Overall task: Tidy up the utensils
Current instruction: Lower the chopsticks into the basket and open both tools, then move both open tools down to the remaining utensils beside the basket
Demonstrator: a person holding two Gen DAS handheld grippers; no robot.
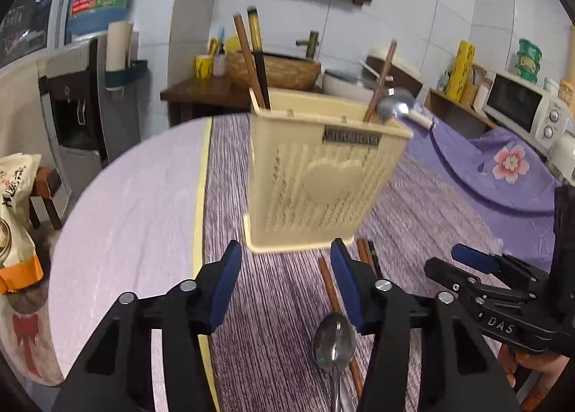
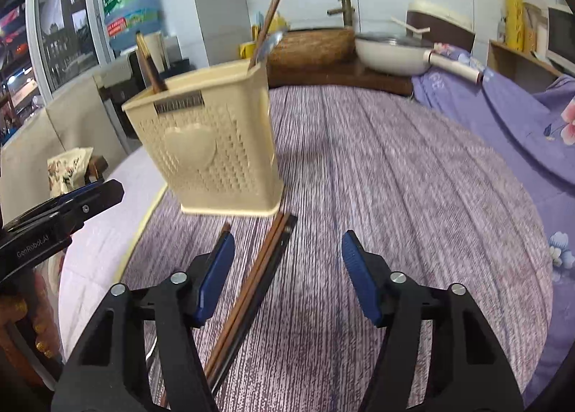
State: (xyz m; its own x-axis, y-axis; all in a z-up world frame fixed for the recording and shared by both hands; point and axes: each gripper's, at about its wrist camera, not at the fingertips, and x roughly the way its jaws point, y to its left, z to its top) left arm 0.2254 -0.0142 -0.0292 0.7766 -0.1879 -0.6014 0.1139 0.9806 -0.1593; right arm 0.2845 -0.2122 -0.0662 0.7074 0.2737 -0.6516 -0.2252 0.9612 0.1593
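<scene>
Chopsticks (image 2: 251, 282) are found lying lengthwise toward the holder (image 2: 215, 146), between the parted, empty fingers of the right gripper (image 2: 287, 279); left gripper (image 1: 284, 286), likewise released, is offset.

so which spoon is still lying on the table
The spoon lying flat in front of the holder. The other spoon stands in the holder.

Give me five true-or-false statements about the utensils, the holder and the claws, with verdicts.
1. The cream utensil holder already holds chopsticks. True.
2. A spoon lies on the table in front of the holder. True.
3. The right claw grips the loose chopsticks. False: its jaws stand open, touching nothing.
4. The holder lies on its side. False: it stands upright.
5. The left claw holds the spoon. False: it is open and empty.
</scene>
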